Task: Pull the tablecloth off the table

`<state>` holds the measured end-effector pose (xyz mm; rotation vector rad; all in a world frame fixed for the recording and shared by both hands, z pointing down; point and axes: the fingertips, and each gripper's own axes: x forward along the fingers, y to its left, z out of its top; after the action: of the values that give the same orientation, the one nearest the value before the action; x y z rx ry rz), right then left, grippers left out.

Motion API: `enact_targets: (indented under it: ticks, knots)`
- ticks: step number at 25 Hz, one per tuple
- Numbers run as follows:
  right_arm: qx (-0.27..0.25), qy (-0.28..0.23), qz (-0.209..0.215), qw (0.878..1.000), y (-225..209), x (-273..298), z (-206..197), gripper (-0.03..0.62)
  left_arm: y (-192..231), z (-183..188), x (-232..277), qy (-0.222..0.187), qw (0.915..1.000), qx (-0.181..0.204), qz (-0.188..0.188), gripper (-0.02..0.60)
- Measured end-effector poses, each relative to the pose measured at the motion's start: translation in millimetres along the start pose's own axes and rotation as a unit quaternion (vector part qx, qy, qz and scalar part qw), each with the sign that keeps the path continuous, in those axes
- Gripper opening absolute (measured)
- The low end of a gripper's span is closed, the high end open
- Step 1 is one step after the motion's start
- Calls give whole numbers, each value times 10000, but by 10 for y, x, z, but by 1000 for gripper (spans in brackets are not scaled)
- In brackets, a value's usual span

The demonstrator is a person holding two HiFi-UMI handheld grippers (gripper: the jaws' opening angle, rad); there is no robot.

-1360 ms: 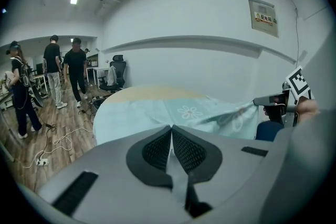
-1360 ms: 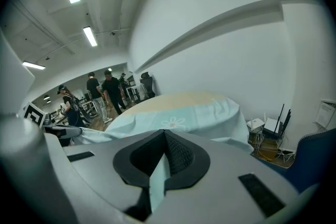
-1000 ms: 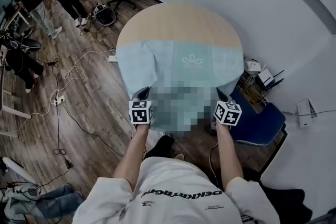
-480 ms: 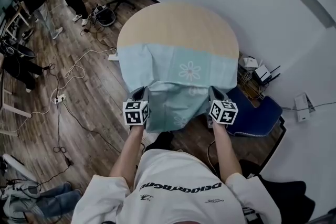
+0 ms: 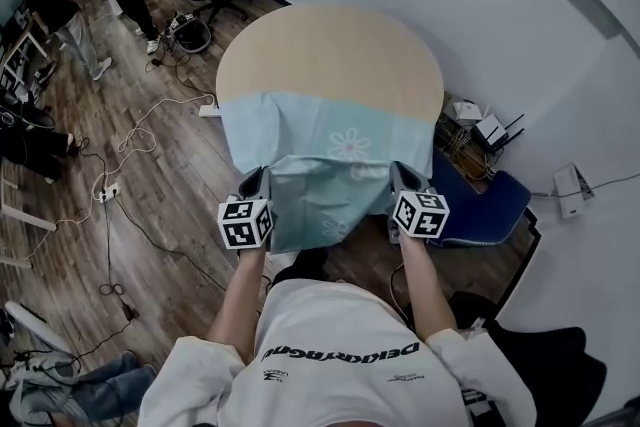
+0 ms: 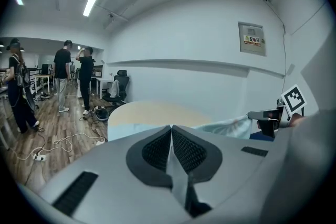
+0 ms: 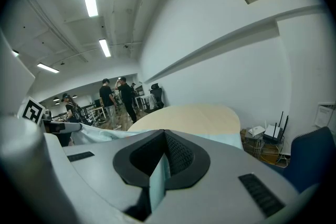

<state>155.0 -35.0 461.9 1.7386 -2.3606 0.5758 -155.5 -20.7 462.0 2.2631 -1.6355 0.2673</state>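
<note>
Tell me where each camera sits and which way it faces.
Head view: on the person's head, looking steeply down at the table and tablecloth; shows shirt, both forearms, left gripper and right gripper.
Left gripper view: rides the left gripper, faces across the table; its jaws are shut on the tablecloth; right gripper shows at right.
Right gripper view: rides the right gripper, faces across the table; jaws shut on the tablecloth; left gripper at left.
Shared: both gripper views show the table's bare top.

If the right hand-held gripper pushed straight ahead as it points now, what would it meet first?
Probably the tablecloth it grips, then the round table under it; depth is unclear.
</note>
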Motion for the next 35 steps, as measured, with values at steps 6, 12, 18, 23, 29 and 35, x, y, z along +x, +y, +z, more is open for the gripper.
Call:
enact_targets:
  ticks: [6,12,18,23,29,35]
  knots:
    - [51,-130,-31,9999,13,-232,-26,32,-109,8,-215,-173,9998,50,15,15]
    - [2,-270,-53,9996,38,-440,-22,32,-208,54,-439,-311,9995,-68,-20,15]
    - [-95,-479,17,9988,108,-634,103,32,-278,203,-653,-559,9984,92,94,15]
    - [-85,-723,37,9973,179,-810,237,32,-358,329,-833,-756,9968,186,169,15]
    - [-55,-955,60,9954,223,-996,294,32,-431,419,-997,-998,9944,258,233,15]
    - [-172,-1198,64,9926,285,-1200,381,32,-500,537,-1186,-1237,9914,345,236,15]
